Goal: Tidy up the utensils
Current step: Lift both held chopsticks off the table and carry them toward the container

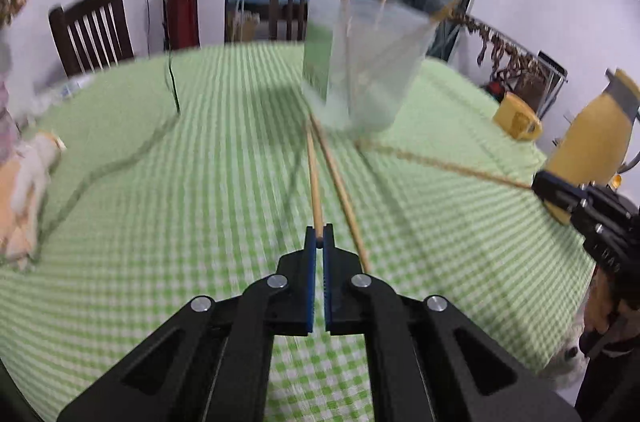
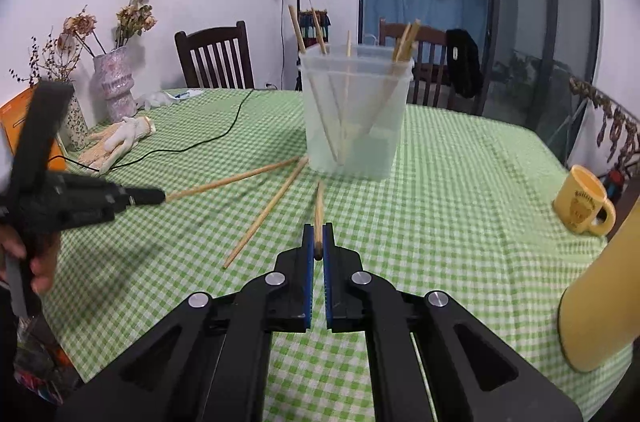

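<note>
Now each of my grippers, the left gripper (image 1: 319, 236) and the right gripper (image 2: 318, 238), is closed on one chopstick by its end, so both sticks point ahead toward the plastic container (image 2: 356, 118), while a third chopstick (image 2: 266, 212) lies between them on the table.

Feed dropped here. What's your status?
Left gripper and right gripper each shut on a wooden chopstick. Translucent plastic tub ahead. One loose chopstick on table.
</note>
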`<action>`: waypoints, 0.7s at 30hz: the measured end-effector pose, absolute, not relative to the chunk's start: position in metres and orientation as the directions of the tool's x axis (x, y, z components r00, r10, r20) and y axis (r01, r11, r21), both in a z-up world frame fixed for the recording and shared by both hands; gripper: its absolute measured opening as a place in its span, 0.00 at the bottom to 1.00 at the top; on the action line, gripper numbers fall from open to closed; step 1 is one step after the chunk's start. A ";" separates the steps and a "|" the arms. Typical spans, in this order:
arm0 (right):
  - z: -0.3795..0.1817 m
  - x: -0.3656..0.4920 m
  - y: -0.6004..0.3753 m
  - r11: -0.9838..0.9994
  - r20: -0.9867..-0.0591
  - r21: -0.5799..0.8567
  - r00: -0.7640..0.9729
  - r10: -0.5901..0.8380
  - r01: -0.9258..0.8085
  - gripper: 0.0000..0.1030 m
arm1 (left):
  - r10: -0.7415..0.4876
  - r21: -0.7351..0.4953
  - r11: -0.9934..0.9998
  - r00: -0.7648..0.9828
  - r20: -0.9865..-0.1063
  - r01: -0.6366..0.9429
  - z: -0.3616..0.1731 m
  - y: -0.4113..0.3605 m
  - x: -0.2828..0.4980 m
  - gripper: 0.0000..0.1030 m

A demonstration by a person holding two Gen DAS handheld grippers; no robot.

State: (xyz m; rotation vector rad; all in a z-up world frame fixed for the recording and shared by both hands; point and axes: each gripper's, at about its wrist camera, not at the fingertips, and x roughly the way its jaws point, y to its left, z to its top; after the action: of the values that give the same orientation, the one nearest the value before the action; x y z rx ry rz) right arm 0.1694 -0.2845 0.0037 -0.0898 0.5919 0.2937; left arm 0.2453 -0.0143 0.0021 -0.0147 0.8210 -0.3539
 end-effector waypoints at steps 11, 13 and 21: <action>0.051 0.174 -0.288 0.940 -0.493 -0.087 0.834 0.248 -0.331 0.04 | -0.303 -0.069 0.942 0.747 -0.591 0.327 0.092 -0.020 0.250 0.00; 0.056 0.178 -0.290 0.937 -0.492 -0.079 0.830 0.261 -0.341 0.04 | -0.303 -0.061 0.942 0.756 -0.581 0.330 0.107 -0.023 0.254 0.00; 0.072 0.202 -0.289 0.917 -0.523 -0.061 0.795 0.307 -0.395 0.04 | -0.323 -0.030 0.929 0.769 -0.551 0.369 0.144 -0.030 0.264 0.00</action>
State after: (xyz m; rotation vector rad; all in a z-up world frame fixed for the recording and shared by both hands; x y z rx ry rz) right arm 0.2019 -0.2890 0.0721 -0.1709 0.5316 0.3791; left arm 0.2635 -0.0303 0.1440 0.0812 0.5822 -0.3760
